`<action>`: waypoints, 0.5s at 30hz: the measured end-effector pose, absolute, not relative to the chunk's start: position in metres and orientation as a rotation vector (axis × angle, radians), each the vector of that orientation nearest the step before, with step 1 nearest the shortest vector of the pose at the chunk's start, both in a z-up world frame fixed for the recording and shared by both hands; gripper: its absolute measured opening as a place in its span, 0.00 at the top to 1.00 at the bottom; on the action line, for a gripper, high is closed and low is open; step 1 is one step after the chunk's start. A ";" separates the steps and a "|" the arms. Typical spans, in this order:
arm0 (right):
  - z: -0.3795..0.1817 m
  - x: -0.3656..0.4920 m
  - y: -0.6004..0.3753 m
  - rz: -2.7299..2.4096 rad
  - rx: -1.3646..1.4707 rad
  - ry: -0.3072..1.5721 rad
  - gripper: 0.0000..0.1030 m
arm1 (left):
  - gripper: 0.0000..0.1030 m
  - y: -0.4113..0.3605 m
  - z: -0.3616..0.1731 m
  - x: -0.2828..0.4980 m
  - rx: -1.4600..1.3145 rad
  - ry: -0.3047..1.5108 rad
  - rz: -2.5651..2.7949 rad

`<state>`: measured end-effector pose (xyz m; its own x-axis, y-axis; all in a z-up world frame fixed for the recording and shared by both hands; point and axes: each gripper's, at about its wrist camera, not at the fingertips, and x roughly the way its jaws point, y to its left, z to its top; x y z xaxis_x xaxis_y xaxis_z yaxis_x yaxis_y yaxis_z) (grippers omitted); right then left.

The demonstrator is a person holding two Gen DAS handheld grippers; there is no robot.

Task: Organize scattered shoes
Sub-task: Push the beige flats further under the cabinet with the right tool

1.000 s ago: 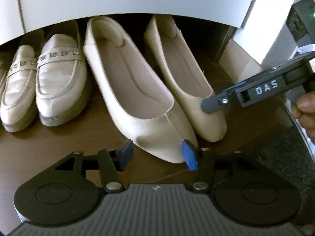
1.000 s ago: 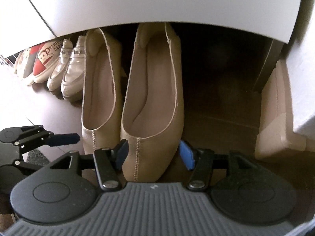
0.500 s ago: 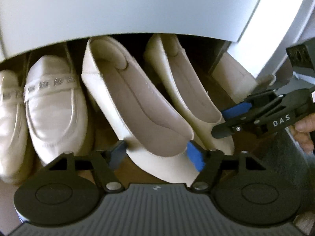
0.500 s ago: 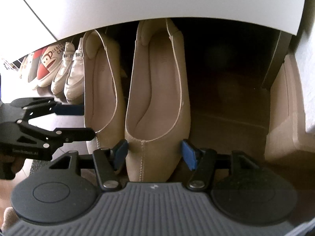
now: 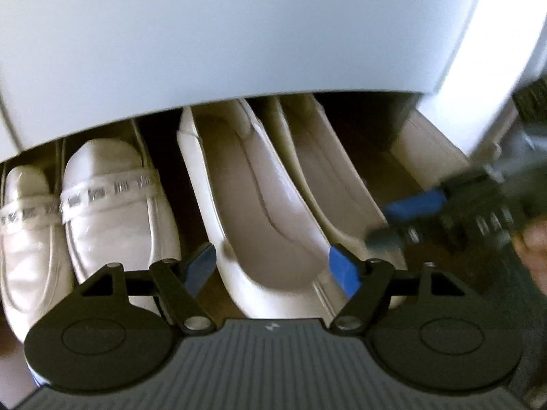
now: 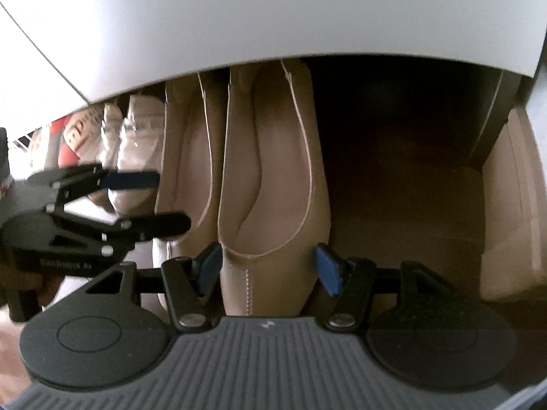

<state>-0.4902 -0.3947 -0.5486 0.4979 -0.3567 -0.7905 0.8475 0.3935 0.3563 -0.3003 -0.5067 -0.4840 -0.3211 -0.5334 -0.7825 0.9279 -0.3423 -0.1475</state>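
Both beige flats sit toes-out under the white cabinet (image 6: 273, 17), heels tucked back, lined up beside the white loafers (image 5: 116, 212) so the row reads as pairs. Left tongs (image 5: 273, 270) straddle the left flat (image 5: 259, 212) at the toe, spread wide, pads beside the sides but not clenched. Right tongs (image 6: 270, 266) do the same on the right flat (image 6: 273, 171): released, nothing gripped. Probably nudging the pair square.

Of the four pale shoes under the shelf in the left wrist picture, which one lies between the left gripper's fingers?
The left beige flat, third from the left. Its toe lies between the left gripper fingers; its twin lies right of them, the two strapped loafers left.
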 end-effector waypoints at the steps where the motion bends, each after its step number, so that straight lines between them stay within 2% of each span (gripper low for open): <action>1: -0.546 -0.491 -0.393 -0.842 0.838 0.679 0.52 | 0.28 -0.494 -0.484 -0.304 0.821 0.727 -1.834; 10: -0.557 -0.495 -0.379 -0.792 0.741 0.794 0.51 | 0.28 -0.473 -0.506 -0.330 0.900 0.741 -1.802; 15: -0.555 -0.498 -0.386 -0.799 0.758 0.780 0.52 | 0.28 -0.478 -0.508 -0.328 0.888 0.724 -1.780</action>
